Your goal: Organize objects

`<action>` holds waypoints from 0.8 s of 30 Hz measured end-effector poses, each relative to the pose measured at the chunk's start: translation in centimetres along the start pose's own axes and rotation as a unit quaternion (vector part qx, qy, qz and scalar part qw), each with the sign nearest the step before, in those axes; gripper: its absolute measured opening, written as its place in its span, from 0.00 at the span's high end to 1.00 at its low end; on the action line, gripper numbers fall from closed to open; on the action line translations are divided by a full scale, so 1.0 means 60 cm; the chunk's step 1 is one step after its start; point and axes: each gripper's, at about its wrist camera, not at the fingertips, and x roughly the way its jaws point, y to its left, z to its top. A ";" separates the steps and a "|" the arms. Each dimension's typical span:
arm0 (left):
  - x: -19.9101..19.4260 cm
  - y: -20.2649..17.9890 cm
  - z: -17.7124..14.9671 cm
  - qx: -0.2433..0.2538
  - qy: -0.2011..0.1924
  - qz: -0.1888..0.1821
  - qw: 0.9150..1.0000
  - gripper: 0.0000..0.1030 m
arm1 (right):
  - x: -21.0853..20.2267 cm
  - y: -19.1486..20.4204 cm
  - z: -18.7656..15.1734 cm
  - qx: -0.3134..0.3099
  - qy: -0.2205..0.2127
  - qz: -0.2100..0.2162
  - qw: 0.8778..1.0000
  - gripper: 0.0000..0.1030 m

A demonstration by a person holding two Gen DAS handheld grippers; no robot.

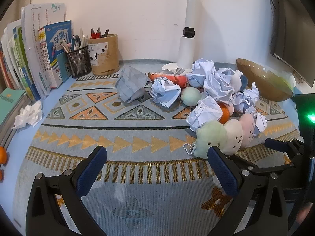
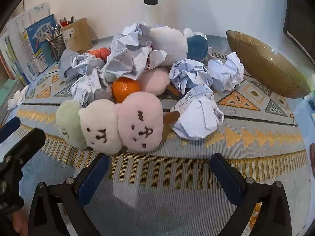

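Note:
A pile lies on the patterned mat (image 1: 122,137): several crumpled paper balls (image 1: 165,92) (image 2: 196,118), a three-ball plush dango skewer (image 1: 224,135) (image 2: 110,125), an orange (image 1: 224,114) (image 2: 125,90), a white and blue plush (image 2: 173,43), a pink plush (image 2: 155,80) and an orange-red plush (image 1: 169,78). My left gripper (image 1: 157,155) is open and empty, its right finger just in front of the dango's green ball. My right gripper (image 2: 159,163) is open and empty, just in front of the dango.
A brown bowl (image 1: 263,82) (image 2: 265,66) leans at the right. Books (image 1: 35,59), a mesh pen cup (image 1: 78,61) and a bamboo pen holder (image 1: 104,55) stand at back left. A white lamp base (image 1: 185,53) stands behind the pile. A white tissue (image 1: 29,115) lies left.

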 end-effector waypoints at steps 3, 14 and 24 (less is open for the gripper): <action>0.000 0.000 -0.001 -0.001 0.001 -0.001 1.000 0.01 | 0.000 -0.001 0.002 0.000 0.001 0.001 1.000 0.00; 0.004 -0.004 -0.001 0.001 0.006 0.004 1.000 0.01 | -0.003 0.002 -0.002 0.004 -0.001 0.005 1.000 0.00; 0.008 -0.005 -0.001 0.001 0.013 0.005 1.000 0.01 | -0.003 0.002 -0.002 0.004 -0.001 0.005 1.000 0.00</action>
